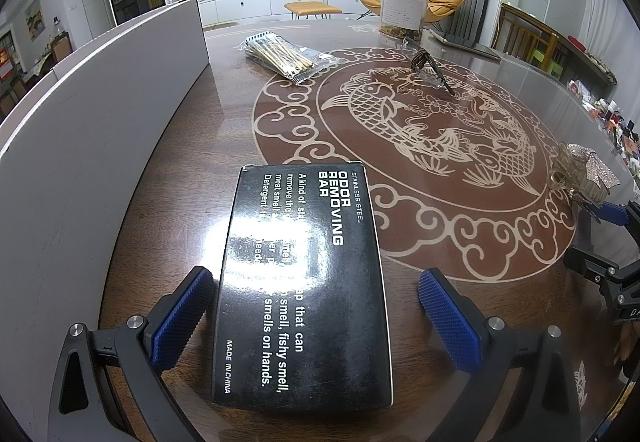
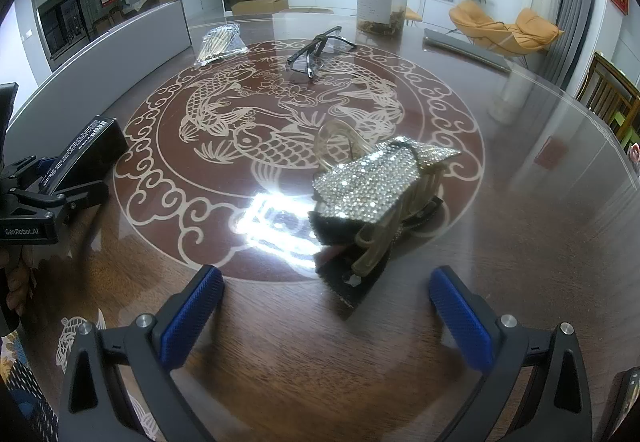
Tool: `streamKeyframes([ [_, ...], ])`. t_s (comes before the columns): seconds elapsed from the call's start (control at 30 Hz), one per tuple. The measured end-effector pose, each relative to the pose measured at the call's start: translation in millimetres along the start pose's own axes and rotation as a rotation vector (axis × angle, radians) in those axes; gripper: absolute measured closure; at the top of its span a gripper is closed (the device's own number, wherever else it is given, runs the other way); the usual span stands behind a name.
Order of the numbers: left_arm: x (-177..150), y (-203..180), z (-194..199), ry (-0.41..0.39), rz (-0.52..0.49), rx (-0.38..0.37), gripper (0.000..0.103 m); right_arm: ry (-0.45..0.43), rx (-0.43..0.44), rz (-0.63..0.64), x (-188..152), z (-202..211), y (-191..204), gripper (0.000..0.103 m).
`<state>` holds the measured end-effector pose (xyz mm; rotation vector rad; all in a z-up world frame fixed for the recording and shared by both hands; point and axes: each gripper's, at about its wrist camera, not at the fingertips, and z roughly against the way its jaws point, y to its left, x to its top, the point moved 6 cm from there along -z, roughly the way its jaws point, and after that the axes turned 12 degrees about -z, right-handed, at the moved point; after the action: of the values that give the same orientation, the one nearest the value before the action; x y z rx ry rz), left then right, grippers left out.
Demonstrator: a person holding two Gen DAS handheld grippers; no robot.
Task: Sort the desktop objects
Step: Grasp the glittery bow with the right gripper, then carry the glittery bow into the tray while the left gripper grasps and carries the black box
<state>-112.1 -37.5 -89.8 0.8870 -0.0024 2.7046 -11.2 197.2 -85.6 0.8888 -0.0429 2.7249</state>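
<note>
A black "odor removing bar" box (image 1: 304, 282) lies flat on the table between the fingers of my left gripper (image 1: 316, 306), which is open: its left pad (image 1: 184, 318) sits next to the box edge, the right pad stands apart. The box also shows in the right wrist view (image 2: 84, 154). A rhinestone hair clip (image 2: 368, 194) lies just ahead of my right gripper (image 2: 326, 314), which is open and empty. The clip also shows in the left wrist view (image 1: 584, 174). Glasses (image 2: 316, 50) and a bag of sticks (image 1: 280, 56) lie farther back.
A white box wall (image 1: 100, 114) runs along the left side of the table. A clear jar (image 2: 382, 0) and a flat grey tablet (image 2: 466, 50) stand at the far side. Wooden chairs (image 2: 612, 98) stand to the right.
</note>
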Motion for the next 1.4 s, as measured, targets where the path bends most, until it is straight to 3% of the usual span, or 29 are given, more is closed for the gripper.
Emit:
streamKeyframes([
  [0.27, -0.1, 0.0, 0.0, 0.0, -0.002, -0.003, 0.0, -0.004, 0.022, -0.017, 0.1, 2.3, -1.7, 0.0],
  [0.37, -1.0, -0.6, 0.6, 0.006, -0.067, -0.051, 0.0, -0.004, 0.021, -0.02, 0.1, 2.7, -1.6, 0.0],
  [0.43, -2.8, 3.2, 0.9, 0.024, -0.108, -0.083, 0.0, -0.003, 0.015, -0.016, -0.1, 2.5, -1.5, 0.0],
  [0.53, -3.5, 13.3, 0.1, 0.078, -0.078, -0.073, 0.0, -0.001, 0.005, -0.01, -0.4, 2.2, -1.1, 0.0],
  [0.57, -1.9, 15.3, 0.3, 0.083, -0.059, -0.073, 0.004, -0.001, 0.005, -0.01, -0.5, 2.3, -1.1, 0.0],
  [0.6, -0.8, 17.1, 1.4, 0.067, -0.049, -0.061, 0.017, -0.002, 0.006, -0.011, -0.5, 2.3, -1.0, 0.0],
  [0.63, 2.1, 16.5, 5.7, 0.037, -0.05, -0.041, 0.045, -0.002, 0.008, -0.013, -0.4, 2.6, -1.3, 0.0],
  [0.73, 0.8, 13.7, 8.7, 0.028, -0.014, -0.031, 0.046, -0.007, 0.038, -0.033, -0.1, 4.5, -3.2, 0.0],
  [0.77, -2.8, 11.6, 12.1, 0.012, -0.001, -0.036, 0.046, -0.018, 0.091, -0.062, 1.1, 8.9, -6.2, 0.0],
  [0.87, -20.6, 2.5, 24.2, -0.017, -0.011, -0.024, 0.046, -0.075, 0.166, -0.233, 0.2, 24.1, -32.3, 0.0],
  [1.0, -36.6, -6.6, 35.3, -0.04, -0.025, -0.013, 0.045, -0.043, 0.147, -0.38, 3.9, 20.6, -41.1, 0.0],
  [1.1, -36.5, -8.6, 37.0, -0.042, -0.025, -0.017, 0.045, -0.02, 0.122, -0.388, 19.6, 5.5, -20.9, 0.0],
  [1.23, -36.7, -7.0, 38.2, -0.047, -0.019, -0.025, 0.045, 0.003, -0.081, -0.274, 40.5, -23.2, -1.0, 0.0],
  [1.3, -37.8, -6.4, 39.2, -0.05, -0.01, -0.032, 0.045, -0.011, -0.082, -0.289, 45.3, -24.2, -4.6, 0.016],
  [1.33, -38.8, -6.0, 40.3, -0.056, -0.006, -0.039, 0.046, -0.031, -0.111, -0.288, 45.6, -19.4, -8.6, 0.053],
  [1.4, -40.4, -5.8, 42.5, -0.071, -0.006, -0.045, 0.046, -0.052, -0.138, -0.317, 41.7, -12.4, -15.0, 0.054],
])
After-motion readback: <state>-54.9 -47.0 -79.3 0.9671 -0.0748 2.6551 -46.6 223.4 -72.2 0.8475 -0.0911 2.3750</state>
